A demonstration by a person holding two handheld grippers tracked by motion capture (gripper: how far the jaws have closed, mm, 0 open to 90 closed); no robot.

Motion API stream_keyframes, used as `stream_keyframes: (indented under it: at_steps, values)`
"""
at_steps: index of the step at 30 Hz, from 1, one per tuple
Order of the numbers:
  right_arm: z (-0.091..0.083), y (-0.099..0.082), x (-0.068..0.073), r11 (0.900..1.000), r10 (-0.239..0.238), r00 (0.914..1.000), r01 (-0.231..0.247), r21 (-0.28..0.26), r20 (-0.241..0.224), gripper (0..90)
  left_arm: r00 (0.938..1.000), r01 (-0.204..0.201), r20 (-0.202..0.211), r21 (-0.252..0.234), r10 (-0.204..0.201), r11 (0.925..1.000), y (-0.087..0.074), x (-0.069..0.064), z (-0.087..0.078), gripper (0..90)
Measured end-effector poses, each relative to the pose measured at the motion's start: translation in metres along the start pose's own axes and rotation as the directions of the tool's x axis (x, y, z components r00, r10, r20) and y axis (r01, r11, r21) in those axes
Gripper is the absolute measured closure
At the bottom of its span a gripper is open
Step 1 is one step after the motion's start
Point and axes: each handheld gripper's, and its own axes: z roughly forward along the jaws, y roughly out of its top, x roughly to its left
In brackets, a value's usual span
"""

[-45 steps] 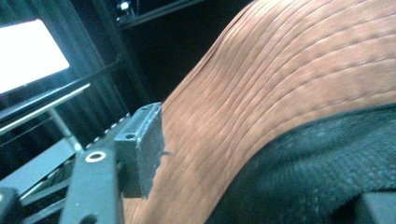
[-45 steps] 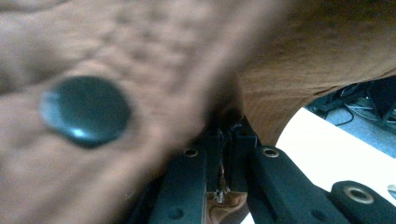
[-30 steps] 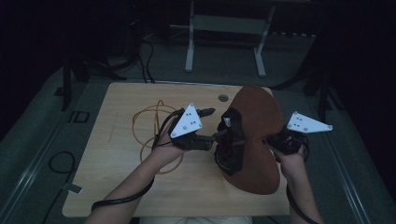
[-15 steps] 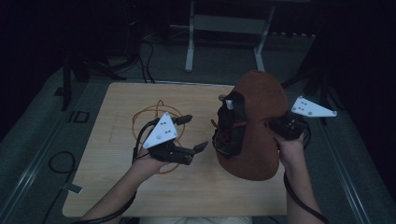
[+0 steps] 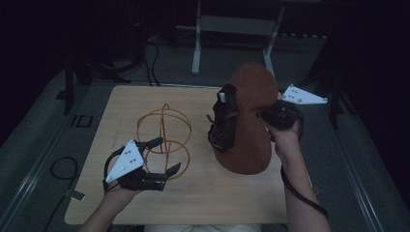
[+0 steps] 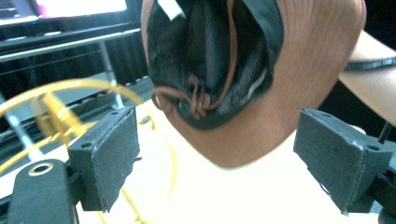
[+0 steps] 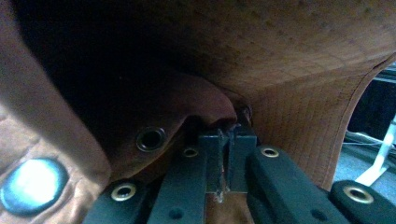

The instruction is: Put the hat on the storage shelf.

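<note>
The bench [image 5: 203,198] is carrying a brown wide-brimmed hat [image 5: 254,140], which is standing tilted on its brim edge toward the right side of the bench, its underside turned left. That underside is showing a black mesh lining with a brown cord knotted at its lower edge and a small white label near the top; the brim's outer face is a stitched, ribbed brown. Left of the hat, a loop of thin orange wire rings [image 5: 164,137] is lying on the bench, well apart from the hat.

The right claw [image 5: 280,116] is sitting at the right of the hat, its jaws pressed together on a fold of the hat's brim, as the right gripper view is showing. The left claw [image 5: 162,157] is hovering left of the hat, beside the wire rings, its jaws standing apart with nothing between them.

Compared with a second ago, the left claw is now away from the hat's lining, where it was before, and is lower left toward the wire rings; its jaws have just been opening. The hat is standing higher and more upright than before, and the right claw is raised with it.
</note>
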Motion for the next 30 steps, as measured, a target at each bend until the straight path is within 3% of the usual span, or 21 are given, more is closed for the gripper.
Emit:
stream_keyframes:
  at_steps: [5, 11, 14, 15, 19, 21, 25, 30]
  values:
    - [0.017, 0.003, 0.000, 0.9999, 0.001, 1.0000, -0.001, 0.015, 0.001, 87.0, 0.9979, 0.024, -0.061, 0.013, -0.023, 0.9996, -0.029, 0.001, -0.024, 15.0]
    - [0.031, 0.007, 0.000, 0.9999, 0.005, 1.0000, -0.005, 0.011, -0.008, 87.0, 0.9817, 0.090, -0.171, 0.028, -0.084, 0.9955, -0.075, 0.017, -0.044, 15.4]
    - [0.037, 0.011, 0.001, 1.0000, 0.008, 0.9998, -0.008, 0.004, -0.016, 86.9, 0.9676, 0.101, -0.237, 0.047, -0.087, 0.9938, -0.099, 0.027, -0.048, 15.4]
    - [0.040, 0.013, 0.002, 1.0000, 0.007, 0.9998, -0.007, -0.002, -0.017, 86.9, 0.9614, 0.125, -0.253, 0.046, -0.109, 0.9911, -0.107, 0.032, -0.049, 15.4]
    - [0.052, 0.026, 0.006, 0.9998, -0.007, 0.9996, 0.006, -0.021, -0.028, 86.9, 0.9283, 0.177, -0.337, 0.031, -0.157, 0.9837, -0.134, 0.050, -0.054, 15.4]
    - [0.058, 0.034, 0.009, 0.9995, -0.013, 0.9995, 0.012, -0.028, -0.027, 86.9, 0.9163, 0.190, -0.363, 0.022, -0.169, 0.9815, -0.143, 0.057, -0.057, 15.4]
    - [0.069, 0.049, 0.015, 0.9986, -0.023, 0.9975, 0.020, -0.049, -0.067, 86.8, 0.8980, 0.217, -0.399, 0.034, -0.186, 0.9756, -0.154, 0.065, -0.061, 15.4]
    - [0.091, 0.060, 0.029, 0.9989, -0.032, 0.9906, 0.028, -0.037, -0.133, 86.8, 0.8875, 0.240, -0.410, 0.021, -0.210, 0.9706, -0.159, 0.067, -0.063, 15.3]
